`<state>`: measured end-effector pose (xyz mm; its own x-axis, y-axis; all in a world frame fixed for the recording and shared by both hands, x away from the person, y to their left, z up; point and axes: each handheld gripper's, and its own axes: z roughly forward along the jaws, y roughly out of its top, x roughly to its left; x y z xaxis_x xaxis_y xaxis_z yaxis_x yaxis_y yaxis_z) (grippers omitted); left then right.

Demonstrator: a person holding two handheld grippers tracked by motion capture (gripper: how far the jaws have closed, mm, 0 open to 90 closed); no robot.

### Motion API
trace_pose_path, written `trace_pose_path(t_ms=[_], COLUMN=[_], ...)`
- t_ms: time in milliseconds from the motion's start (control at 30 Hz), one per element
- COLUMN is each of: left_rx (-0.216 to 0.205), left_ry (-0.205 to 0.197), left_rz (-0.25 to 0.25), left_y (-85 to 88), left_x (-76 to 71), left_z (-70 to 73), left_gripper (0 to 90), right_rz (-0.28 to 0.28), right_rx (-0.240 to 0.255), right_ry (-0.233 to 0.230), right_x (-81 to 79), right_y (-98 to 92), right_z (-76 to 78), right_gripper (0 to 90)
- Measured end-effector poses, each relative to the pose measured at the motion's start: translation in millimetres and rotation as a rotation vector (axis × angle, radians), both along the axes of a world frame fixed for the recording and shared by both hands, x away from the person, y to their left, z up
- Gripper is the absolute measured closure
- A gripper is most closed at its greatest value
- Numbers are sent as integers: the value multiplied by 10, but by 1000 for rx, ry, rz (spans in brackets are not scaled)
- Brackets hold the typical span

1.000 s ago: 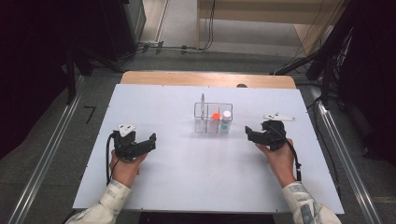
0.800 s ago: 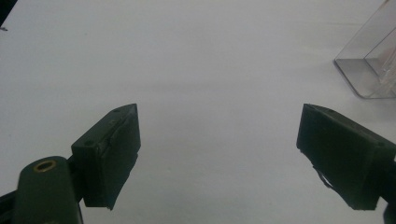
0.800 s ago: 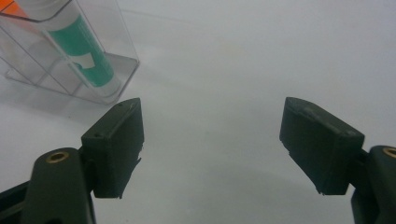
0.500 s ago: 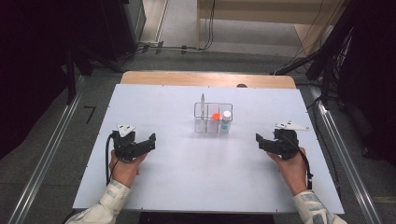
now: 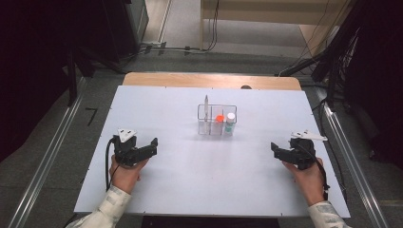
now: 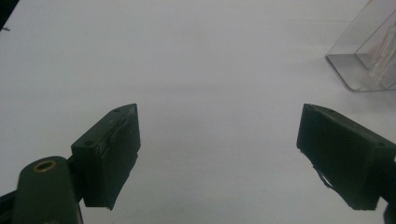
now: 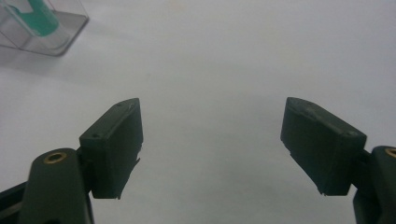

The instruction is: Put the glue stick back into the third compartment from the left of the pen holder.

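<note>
1. High view had the clear organizer (image 5: 217, 119) mid-table toward the far edge, holding a pen (image 5: 206, 103), an orange-capped item (image 5: 219, 118) and a white-capped bottle (image 5: 230, 121).
2. Left gripper (image 5: 151, 145) sat well off to its left, jaws spread wide, nothing in them.
3. Right gripper (image 5: 276, 151) mirrored it on the other side, also released, so probably just parked clear of the organizer.

White table (image 5: 190, 190); clear rack (image 5: 216, 119) standing at centre.
</note>
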<state>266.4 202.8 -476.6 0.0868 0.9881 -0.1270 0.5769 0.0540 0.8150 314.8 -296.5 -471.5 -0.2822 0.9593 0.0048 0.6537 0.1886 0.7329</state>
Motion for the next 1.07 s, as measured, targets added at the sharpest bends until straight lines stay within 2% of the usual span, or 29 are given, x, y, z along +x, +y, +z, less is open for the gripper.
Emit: trace_pose_path(t_ms=[467, 867, 1067], left_rx=[21, 75, 76], left_ry=[-3, -21, -14], left_rz=[21, -9, -7], left_y=[124, 101, 149], left_x=[-101, -280, -354], left_z=[-8, 4, -13], left_gripper=[137, 136, 137], right_rz=[-62, -93, -102], right_rx=[0, 9, 1], right_ry=[18, 13, 21], right_x=[-150, -252, -283], right_y=[-304, -448, -491], right_z=[-40, -34, -61], right_gripper=[195, 195, 185])
